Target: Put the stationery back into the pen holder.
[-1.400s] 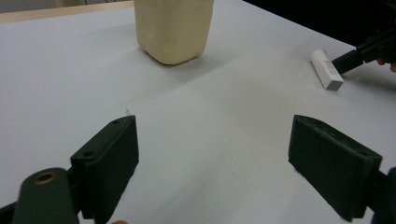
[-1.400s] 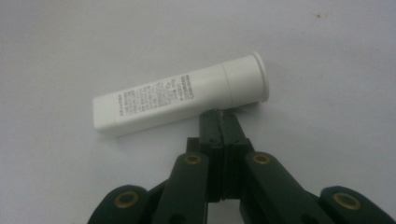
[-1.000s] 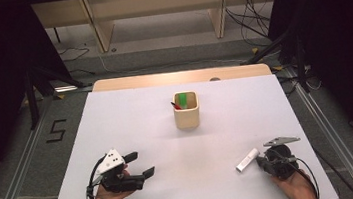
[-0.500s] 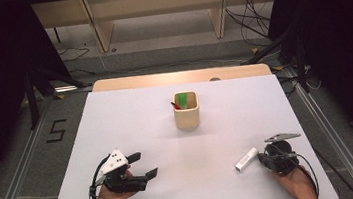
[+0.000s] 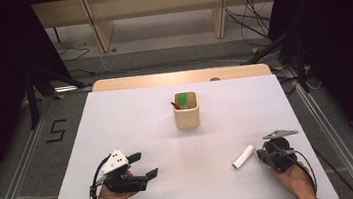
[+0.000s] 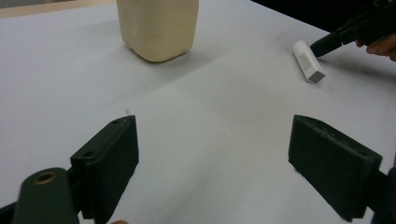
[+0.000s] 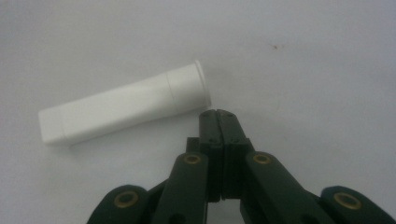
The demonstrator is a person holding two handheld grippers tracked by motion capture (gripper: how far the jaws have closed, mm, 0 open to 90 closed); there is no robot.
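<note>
High view: "5" point(image 5: 56, 131) marks the floor; right claw point(image 7: 218, 112) clenched empty beside white tube point(image 7: 123, 103), left claw point(image 6: 212, 154) released.

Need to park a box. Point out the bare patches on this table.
Bare: the table's whole left half beside the cream cup, and the middle strip between left gripper and white tube. Crowded only where the right gripper meets that tube.

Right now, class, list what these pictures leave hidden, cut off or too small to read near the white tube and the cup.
- Cup: in the high view its wall hides the lower parts of the green and red things inside; the left gripper view's top edge crops its rim.
- White tube: the print on its label is too small in the left gripper view.
- Whether the shut right tongs touch the tube: unclear.
</note>
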